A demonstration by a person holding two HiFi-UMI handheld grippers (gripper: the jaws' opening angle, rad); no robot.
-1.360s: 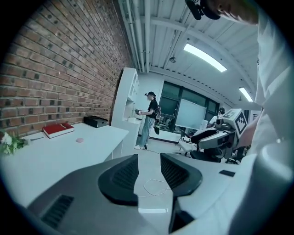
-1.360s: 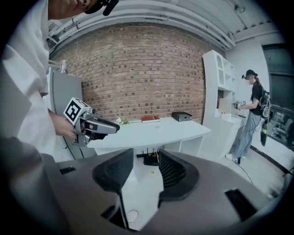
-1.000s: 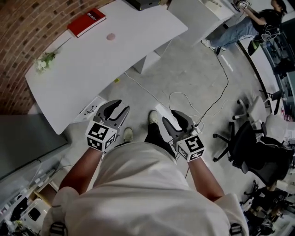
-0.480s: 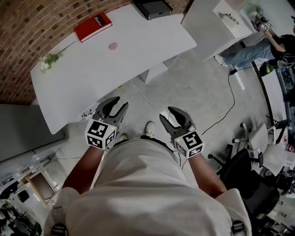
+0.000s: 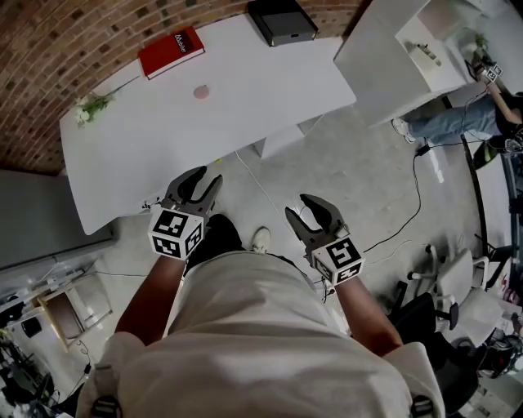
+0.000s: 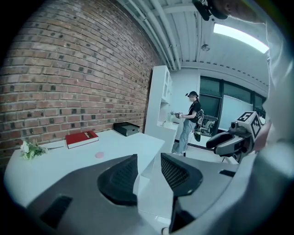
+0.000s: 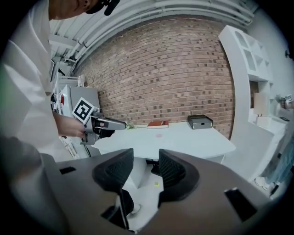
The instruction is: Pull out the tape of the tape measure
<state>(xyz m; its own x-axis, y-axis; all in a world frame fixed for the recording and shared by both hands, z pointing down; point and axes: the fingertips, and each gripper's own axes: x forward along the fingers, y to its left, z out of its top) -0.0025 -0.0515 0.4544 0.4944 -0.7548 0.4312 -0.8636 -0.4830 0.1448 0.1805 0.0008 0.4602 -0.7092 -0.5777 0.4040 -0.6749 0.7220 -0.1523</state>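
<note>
A small pink round thing (image 5: 201, 92) lies on the white table (image 5: 147, 155), apart from both grippers; I cannot tell whether it is the tape measure. It also shows in the left gripper view (image 6: 99, 155) and in the right gripper view (image 7: 159, 135). My left gripper (image 5: 204, 180) hangs open at the table's near edge, nothing between its jaws (image 6: 148, 160). My right gripper (image 5: 298, 208) is open and empty over the floor (image 7: 146, 156). Each gripper shows in the other's view: the right gripper (image 6: 232, 140), the left gripper (image 7: 103, 124).
A red book (image 5: 172, 51), a black box (image 5: 282, 20) and a sprig of white flowers (image 5: 90, 108) sit along the table's far side by the brick wall. A second white desk (image 5: 392, 57) stands to the right, with another person (image 5: 458, 118) beside it. Cables (image 5: 409, 212) cross the floor.
The head view has shifted toward the table: the black box has come into view and the table's near edge is now at my left gripper. Both grippers stay open and empty.
</note>
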